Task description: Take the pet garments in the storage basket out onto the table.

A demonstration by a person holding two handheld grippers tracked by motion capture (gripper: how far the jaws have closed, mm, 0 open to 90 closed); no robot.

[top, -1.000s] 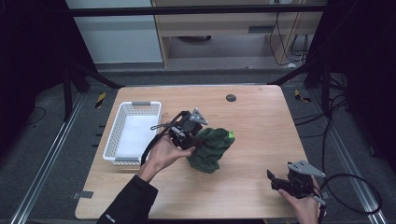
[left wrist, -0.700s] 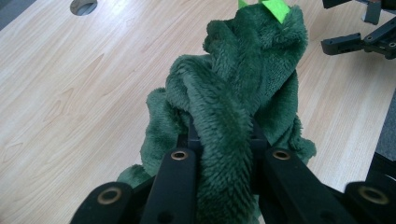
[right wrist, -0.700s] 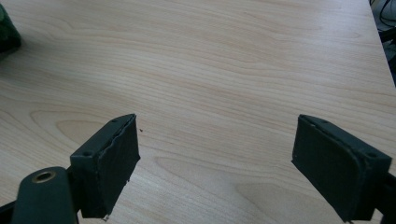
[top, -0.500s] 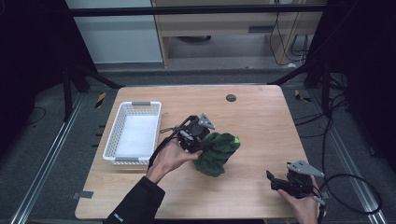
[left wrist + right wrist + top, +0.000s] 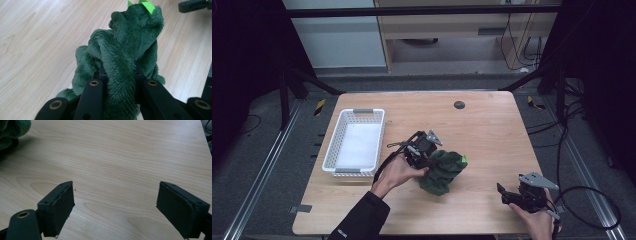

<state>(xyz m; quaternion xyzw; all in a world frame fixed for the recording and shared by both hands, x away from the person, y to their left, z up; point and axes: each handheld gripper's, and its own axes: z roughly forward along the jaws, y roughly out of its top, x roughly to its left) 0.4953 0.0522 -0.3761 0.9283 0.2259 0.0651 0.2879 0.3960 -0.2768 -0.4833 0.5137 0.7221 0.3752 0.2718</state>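
Observation:
A dark green plush toy (image 5: 443, 171) with bright green spikes lies crumpled on the wooden table (image 5: 492, 130) near its middle. My left gripper (image 5: 430, 159) is shut on it from the left. In the left gripper view the black jaws pinch a thick fold of the plush (image 5: 125, 45), with my left gripper (image 5: 118, 73) half buried in the fur. Those jaws have just been opening a little, with the plush still between them. My right gripper (image 5: 504, 194) rests low at the table's front right, open and with nothing in it; the right gripper view shows bare wood between the fingers of my right gripper (image 5: 116, 202).
A white plastic basket (image 5: 332, 150) stands at the table's left side, with a white bottom. A small dark round disc (image 5: 459, 104) sits near the far edge. The plush's edge (image 5: 10, 130) lies far left of the right jaws. Cables trail off the right side.
My left hand has carried the plush to the right, away from the basket, and lowered it onto the table. The right hand has stayed put.

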